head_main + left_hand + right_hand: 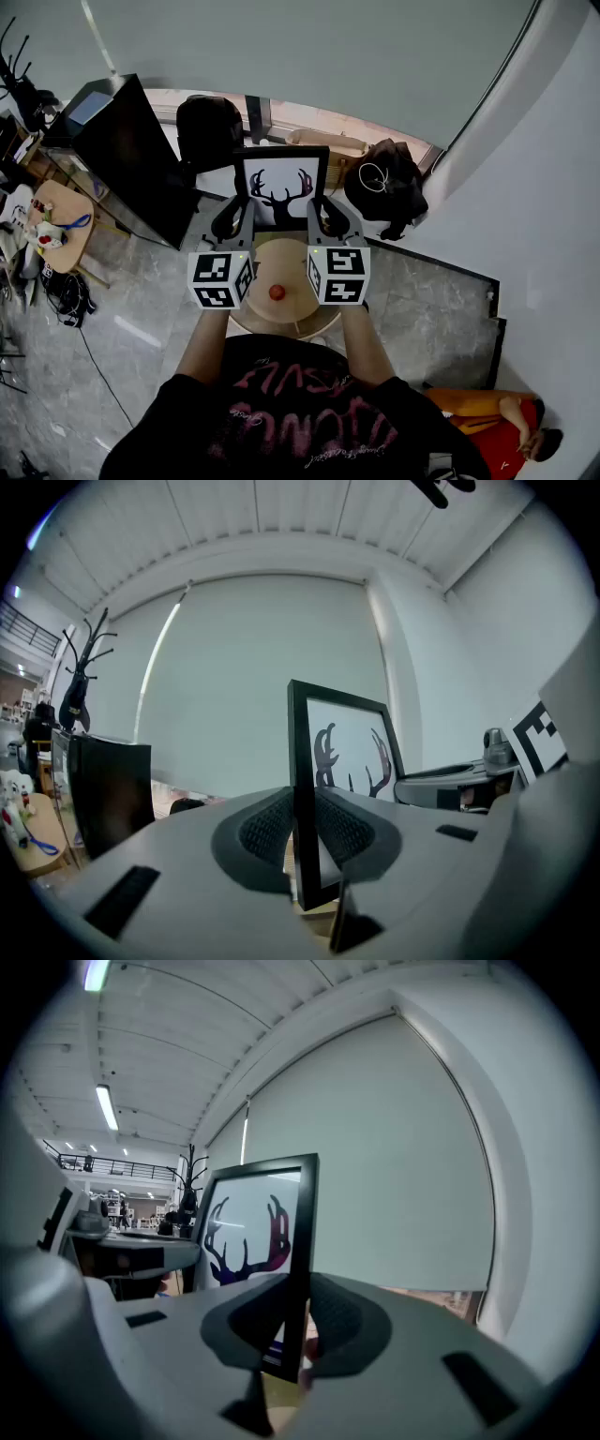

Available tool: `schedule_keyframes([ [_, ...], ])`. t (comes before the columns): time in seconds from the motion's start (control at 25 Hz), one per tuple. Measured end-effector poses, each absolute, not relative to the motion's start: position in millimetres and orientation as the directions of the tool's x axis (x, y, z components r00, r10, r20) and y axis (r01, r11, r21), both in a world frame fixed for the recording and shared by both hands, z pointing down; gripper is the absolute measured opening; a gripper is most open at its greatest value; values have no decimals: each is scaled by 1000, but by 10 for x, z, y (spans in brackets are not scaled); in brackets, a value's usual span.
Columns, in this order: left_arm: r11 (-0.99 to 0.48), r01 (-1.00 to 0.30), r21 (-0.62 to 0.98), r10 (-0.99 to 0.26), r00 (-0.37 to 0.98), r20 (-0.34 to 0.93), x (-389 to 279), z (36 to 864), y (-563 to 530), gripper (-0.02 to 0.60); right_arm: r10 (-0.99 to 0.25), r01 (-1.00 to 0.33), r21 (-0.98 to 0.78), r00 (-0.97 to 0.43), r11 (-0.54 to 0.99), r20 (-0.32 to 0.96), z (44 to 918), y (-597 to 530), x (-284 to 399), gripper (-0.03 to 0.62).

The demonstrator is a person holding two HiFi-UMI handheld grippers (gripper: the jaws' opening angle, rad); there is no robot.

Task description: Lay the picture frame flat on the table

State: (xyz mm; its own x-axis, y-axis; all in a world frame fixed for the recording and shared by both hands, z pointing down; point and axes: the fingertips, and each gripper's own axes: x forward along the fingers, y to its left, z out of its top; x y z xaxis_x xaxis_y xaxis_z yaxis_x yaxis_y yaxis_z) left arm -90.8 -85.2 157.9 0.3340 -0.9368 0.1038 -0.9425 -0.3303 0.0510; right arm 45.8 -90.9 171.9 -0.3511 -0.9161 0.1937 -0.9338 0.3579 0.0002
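A black picture frame [280, 187] with an antler print is held upright above the small round wooden table [298, 319]. My left gripper [233, 218] is shut on the frame's left edge [303, 789], and my right gripper [327, 217] is shut on its right edge [300, 1251]. Both pairs of jaws clamp the black border between their ribbed pads. The antler picture [352, 752] faces toward me in the head view. The frame's bottom edge is hidden behind the grippers.
A small red ball [277, 292] lies on the round table. Behind it are a black bag [386, 185], a cardboard box [319, 142] and a black chair [208, 127]. A black cabinet [127, 155] stands to the left. A person in red [497, 427] lies at lower right.
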Motion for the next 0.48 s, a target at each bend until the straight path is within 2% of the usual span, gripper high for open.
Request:
schedule_keyframes([
  [0.48, -333, -941, 54, -934, 337, 117, -898, 1656, -939, 74, -916, -937, -8, -345, 350, 204, 1802, -996, 467, 81],
])
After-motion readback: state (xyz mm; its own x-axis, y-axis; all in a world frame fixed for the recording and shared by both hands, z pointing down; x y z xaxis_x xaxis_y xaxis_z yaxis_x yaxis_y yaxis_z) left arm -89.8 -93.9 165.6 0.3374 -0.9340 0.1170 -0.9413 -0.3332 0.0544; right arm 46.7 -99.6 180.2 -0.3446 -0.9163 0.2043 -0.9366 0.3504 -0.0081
